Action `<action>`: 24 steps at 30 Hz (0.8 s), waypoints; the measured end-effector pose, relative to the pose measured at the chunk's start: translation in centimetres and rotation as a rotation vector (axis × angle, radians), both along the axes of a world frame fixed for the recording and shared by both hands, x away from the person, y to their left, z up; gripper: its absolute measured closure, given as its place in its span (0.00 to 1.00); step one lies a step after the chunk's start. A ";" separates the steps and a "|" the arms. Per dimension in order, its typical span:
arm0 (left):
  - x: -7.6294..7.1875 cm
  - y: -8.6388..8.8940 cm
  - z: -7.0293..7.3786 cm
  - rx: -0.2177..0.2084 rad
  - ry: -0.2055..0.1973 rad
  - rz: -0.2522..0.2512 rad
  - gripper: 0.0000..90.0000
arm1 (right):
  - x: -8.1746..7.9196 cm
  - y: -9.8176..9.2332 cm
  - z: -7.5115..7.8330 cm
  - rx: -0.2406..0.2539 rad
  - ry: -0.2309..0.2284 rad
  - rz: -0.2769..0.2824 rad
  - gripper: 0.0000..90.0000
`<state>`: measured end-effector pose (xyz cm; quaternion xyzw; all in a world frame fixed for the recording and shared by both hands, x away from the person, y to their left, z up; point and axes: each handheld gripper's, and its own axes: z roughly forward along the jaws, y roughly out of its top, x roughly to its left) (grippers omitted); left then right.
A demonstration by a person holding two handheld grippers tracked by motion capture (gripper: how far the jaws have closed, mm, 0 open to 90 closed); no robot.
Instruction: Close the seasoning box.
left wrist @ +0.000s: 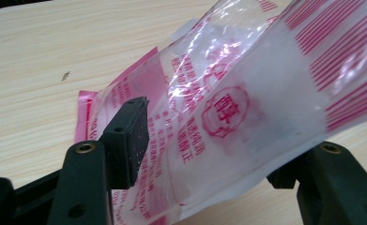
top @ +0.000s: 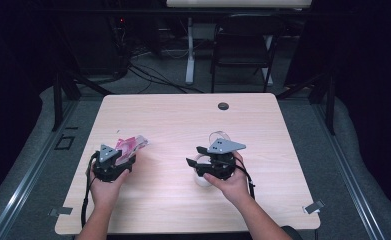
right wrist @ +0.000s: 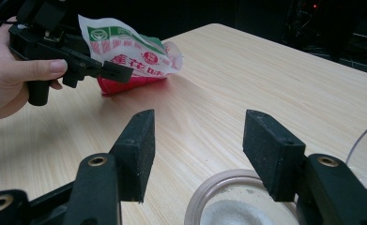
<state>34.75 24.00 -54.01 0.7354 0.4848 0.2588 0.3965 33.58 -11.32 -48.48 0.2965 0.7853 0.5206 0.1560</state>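
- Nearest to us in the high view, two forearms come up from the bottom edge, each hand around a set of tongs on the wooden tabletop [top: 173, 125].
- The left tongs [top: 125, 155] grasp a red-and-white printed plastic bag [top: 131, 144]; in the left gripper view the bag [left wrist: 247, 108] fills the gap between the jaws, the near black pad [left wrist: 133, 136] lies against its clear film, and the far jaw is mostly hidden behind the plastic.
- The bag sits at the left of the tabletop, its far end resting on the wood just beyond the left hand [top: 105, 187]; in the right gripper view we also see a green emblem on its upper corner and its red bottom edge touching the wood.
- The right tongs [right wrist: 197, 150] are released: the two black pads [right wrist: 141, 150] stand wide apart with bare tabletop between them and nothing in their grip.
- Just below those jaws, in the right gripper view, we see a round clear container [right wrist: 240, 201] with white grains inside; in the high view it [top: 203, 177] lies under the right tongs [top: 195, 156], partly covered by the right hand [top: 230, 182].
- Just beyond the right tongs a second clear rounded rim [top: 220, 135] shows; we cannot tell what it belongs to.
- Farther off, near the far edge, a small dark round disc [top: 223, 106] lies on the tabletop.
- Beyond the tabletop stand a dark folding chair [top: 245, 47] and cables on the floor.
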 end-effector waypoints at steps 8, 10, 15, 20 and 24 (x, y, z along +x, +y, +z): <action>-0.3 -1.5 0.3 0.027 -0.007 -0.052 0.46 | -0.1 -0.1 0.1 0.003 -0.006 -0.003 0.49; -0.5 -1.9 0.4 0.029 -0.014 -0.067 0.46 | -0.2 -0.1 0.2 0.002 -0.007 -0.002 0.49; -0.9 -3.1 0.5 0.067 -0.025 -0.107 0.46 | -0.2 -0.1 0.3 0.007 -0.011 -0.003 0.49; -1.1 -4.2 0.7 0.071 -0.031 -0.140 0.46 | -0.4 -0.1 0.4 0.005 -0.017 -0.001 0.49; -1.2 -4.8 0.7 0.081 -0.030 -0.160 0.46 | -0.5 -0.4 0.7 0.006 -0.026 -0.005 0.49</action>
